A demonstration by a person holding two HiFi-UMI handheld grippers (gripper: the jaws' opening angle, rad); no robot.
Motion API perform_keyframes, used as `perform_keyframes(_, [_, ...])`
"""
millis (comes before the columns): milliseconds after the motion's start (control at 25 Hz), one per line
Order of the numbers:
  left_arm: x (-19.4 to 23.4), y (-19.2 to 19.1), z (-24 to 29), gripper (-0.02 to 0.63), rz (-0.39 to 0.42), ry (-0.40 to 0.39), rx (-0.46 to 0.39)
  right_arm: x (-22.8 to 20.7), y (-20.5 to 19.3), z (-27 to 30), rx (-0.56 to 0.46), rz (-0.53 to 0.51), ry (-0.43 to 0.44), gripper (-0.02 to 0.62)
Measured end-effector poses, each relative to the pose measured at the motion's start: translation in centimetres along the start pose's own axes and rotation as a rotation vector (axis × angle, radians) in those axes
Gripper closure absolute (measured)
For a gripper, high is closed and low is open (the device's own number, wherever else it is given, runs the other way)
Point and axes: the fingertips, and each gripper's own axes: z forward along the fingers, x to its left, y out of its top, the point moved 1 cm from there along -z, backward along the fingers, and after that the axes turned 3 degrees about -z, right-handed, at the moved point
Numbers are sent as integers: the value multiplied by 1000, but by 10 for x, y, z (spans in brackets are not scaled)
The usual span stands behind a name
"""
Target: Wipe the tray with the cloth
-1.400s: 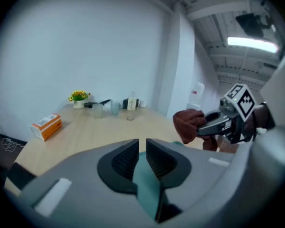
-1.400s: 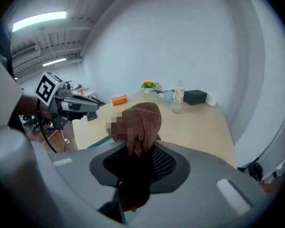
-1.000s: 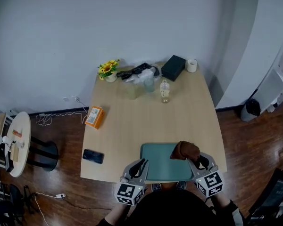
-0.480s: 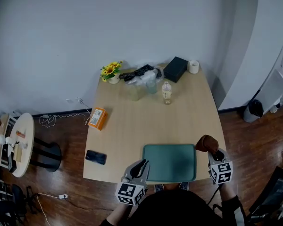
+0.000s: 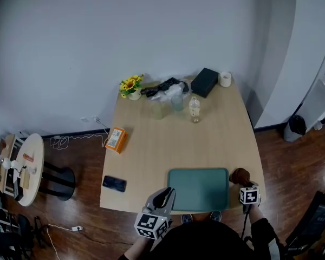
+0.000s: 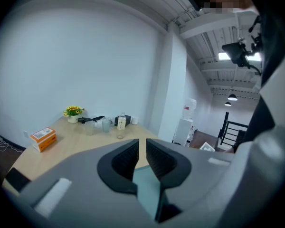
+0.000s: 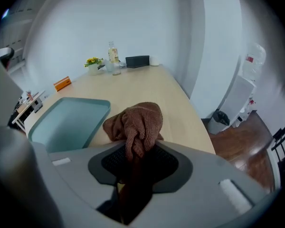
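The teal tray lies empty at the wooden table's near edge; it also shows at the left of the right gripper view as the tray. The brown cloth is bunched on the table just right of the tray. My right gripper stands over it, its jaws opening, with a fold of the cloth still between the pads of the right gripper. My left gripper hovers at the tray's near left corner. It is shut and empty, the left gripper showing only a slit above the tray.
At the table's far end stand a pot of yellow flowers, a water bottle, a black box and a white cup. An orange box and a phone lie along the left edge. A round side table stands at far left.
The right gripper carried the cloth off the tray to the right and lowered it onto the table beside the tray. The left gripper stayed in place.
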Motion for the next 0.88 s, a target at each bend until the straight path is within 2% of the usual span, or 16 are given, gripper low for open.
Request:
perform_keyframes(80, [-1,1,0,577,1,-1,-8,3,3,-3,-10,-4,10,451])
perform_keyframes(120, [-1,2,0,577,4,-1,-11,6,11,-11,-33,-8,17,392])
perform_keyframes(160, [-1,3,0,577,8,-2,-14,8,24,-24,-79,-10,16,360])
perform_keyframes(280, [0,5,1,577,3,-3,-18,18,84,-91,-295,-22,-10,345])
perform_keyframes(360, [1,4,4,577,-6,-4,-18,35,127,-139,-448,-50,11,349])
perform_keyframes(480, [-6,2,10,577,-17,-23,-11,68,183,-206,-669,-96,88,432])
perform_keyframes(600, [-12,5,14,577,-7,-39,-10,94,222,-263,-851,-123,142,549])
perform_keyframes(720, [-14,4,13,577,-4,-39,-8,111,236,-294,-931,-151,177,586])
perform_keyframes(880, [-10,1,8,577,-8,-20,-2,127,238,-307,-952,-194,199,588])
